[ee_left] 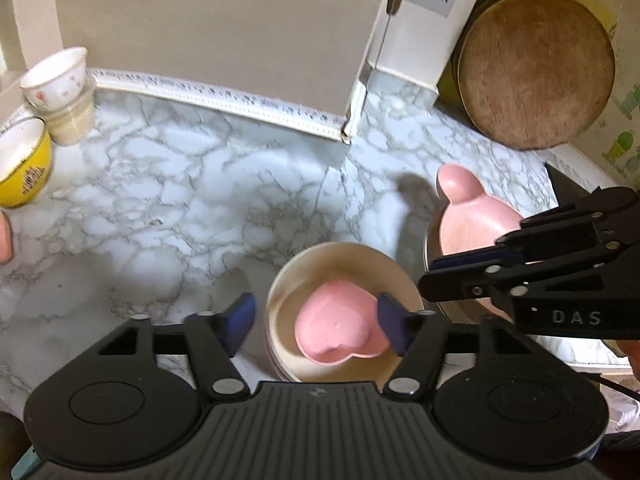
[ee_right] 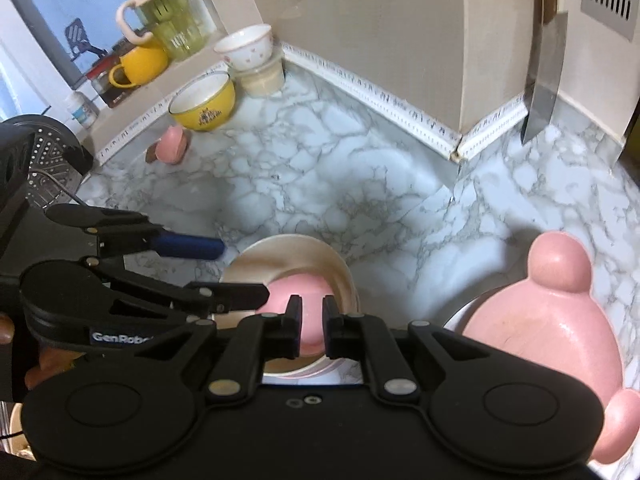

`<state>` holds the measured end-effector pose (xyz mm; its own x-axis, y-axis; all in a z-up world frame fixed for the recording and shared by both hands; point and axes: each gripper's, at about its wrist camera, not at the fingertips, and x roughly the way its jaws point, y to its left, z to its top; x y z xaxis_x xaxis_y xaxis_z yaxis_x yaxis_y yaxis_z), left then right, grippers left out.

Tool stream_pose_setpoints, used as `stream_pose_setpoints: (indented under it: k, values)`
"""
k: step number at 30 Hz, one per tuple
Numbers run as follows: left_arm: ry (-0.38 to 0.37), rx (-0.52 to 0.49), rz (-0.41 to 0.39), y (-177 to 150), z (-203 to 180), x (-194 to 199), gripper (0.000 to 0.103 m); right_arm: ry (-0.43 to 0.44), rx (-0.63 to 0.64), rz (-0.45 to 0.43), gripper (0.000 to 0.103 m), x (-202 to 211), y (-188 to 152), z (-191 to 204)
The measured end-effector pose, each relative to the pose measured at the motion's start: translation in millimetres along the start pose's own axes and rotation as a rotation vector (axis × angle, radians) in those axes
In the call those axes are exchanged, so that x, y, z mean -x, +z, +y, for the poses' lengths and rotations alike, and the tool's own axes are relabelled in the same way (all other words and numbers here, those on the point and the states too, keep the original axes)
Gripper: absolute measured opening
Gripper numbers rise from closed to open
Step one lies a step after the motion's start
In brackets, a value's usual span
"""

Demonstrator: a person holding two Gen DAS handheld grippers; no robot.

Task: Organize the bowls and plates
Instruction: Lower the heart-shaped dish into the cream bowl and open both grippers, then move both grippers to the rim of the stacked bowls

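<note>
A pink heart-shaped dish (ee_left: 334, 330) lies inside a cream bowl (ee_left: 316, 268) on the marble counter; both show in the right wrist view, the dish (ee_right: 304, 296) and the bowl (ee_right: 280, 256). My left gripper (ee_left: 316, 320) is open and empty, its blue pads on either side of the bowl. My right gripper (ee_right: 311, 328) is nearly shut and empty, just above the heart dish. A pink bear-shaped plate (ee_right: 532, 340) rests on a metal bowl at the right, also in the left wrist view (ee_left: 472, 216).
A yellow bowl (ee_right: 204, 104), a white flowered bowl (ee_right: 246, 50) stacked on a beige cup, and a small pink dish (ee_right: 170, 146) stand at the back left. A cleaver (ee_right: 544, 80) hangs by the wall corner. A round wooden board (ee_left: 536, 68) leans at the back right.
</note>
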<state>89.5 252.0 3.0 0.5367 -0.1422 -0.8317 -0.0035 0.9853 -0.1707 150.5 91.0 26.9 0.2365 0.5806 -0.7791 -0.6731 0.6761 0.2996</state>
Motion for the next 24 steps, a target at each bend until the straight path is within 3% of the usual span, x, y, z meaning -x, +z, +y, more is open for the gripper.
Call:
stream_pose_setpoints:
  k: [11, 16, 24]
  values:
    - [0.010, 0.009, -0.063, -6.9, 8.8, 7.4, 0.071, 0.000, 0.140, -0.192, 0.010, 22.3, -23.8, 7.9]
    - [0.007, 0.025, -0.056, -8.6, 14.3, 4.7, 0.071, 0.053, 0.091, -0.167, 0.010, 20.5, -29.8, -0.9]
    - [0.007, 0.014, -0.047, -10.9, 13.9, 0.3, 0.071, 0.024, -0.020, -0.168, 0.010, 18.1, -39.3, -16.6]
